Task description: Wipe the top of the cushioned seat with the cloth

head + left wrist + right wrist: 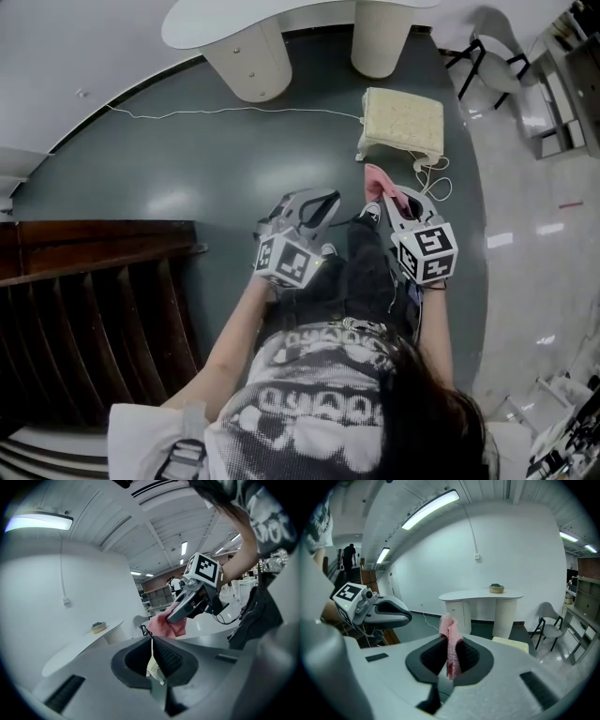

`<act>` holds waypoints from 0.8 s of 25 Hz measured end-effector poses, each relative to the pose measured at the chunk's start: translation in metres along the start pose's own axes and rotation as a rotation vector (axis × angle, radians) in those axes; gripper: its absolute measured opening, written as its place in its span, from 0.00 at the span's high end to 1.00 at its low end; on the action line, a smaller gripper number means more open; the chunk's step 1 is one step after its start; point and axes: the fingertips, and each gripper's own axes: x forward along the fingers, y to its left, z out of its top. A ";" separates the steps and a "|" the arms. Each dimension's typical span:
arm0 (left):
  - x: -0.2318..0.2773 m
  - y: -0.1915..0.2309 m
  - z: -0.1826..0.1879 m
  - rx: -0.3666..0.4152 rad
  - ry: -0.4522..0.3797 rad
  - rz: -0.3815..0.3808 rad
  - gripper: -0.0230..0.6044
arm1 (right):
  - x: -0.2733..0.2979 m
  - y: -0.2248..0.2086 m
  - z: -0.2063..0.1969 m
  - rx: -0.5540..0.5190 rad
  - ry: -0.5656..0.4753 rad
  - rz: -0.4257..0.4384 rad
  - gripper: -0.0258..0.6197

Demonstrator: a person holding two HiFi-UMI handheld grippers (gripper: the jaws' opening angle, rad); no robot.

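The cushioned seat point(403, 119) is a low cream stool on the grey-green floor, just ahead of me. My right gripper point(388, 193) is shut on a pink cloth point(377, 178), held in the air short of the seat's near edge. In the right gripper view the cloth point(450, 634) stands up between the jaws, and the seat point(512, 643) lies beyond to the right. My left gripper point(326, 200) hovers beside it on the left, shut with nothing in it. In the left gripper view a sliver of the seat point(153, 663) shows through the slit between the jaws, with the cloth point(164, 625) in the right gripper point(180, 613) above.
A white curved desk point(234, 23) on two pedestals stands behind the seat, with a small bowl point(497, 588) on top. A white cable point(234, 111) runs across the floor. A chair point(492, 56) stands at the far right, and dark wooden stairs point(84, 281) at the left.
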 end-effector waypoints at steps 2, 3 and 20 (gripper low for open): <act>-0.006 -0.007 0.003 0.001 -0.002 0.002 0.95 | -0.009 0.008 -0.001 -0.008 -0.007 0.003 0.94; -0.009 -0.010 0.005 0.003 -0.004 0.002 0.95 | -0.014 0.012 -0.002 -0.011 -0.012 0.004 0.94; -0.019 -0.040 0.028 0.047 -0.037 -0.004 0.95 | -0.053 0.032 -0.008 -0.060 -0.067 -0.003 0.95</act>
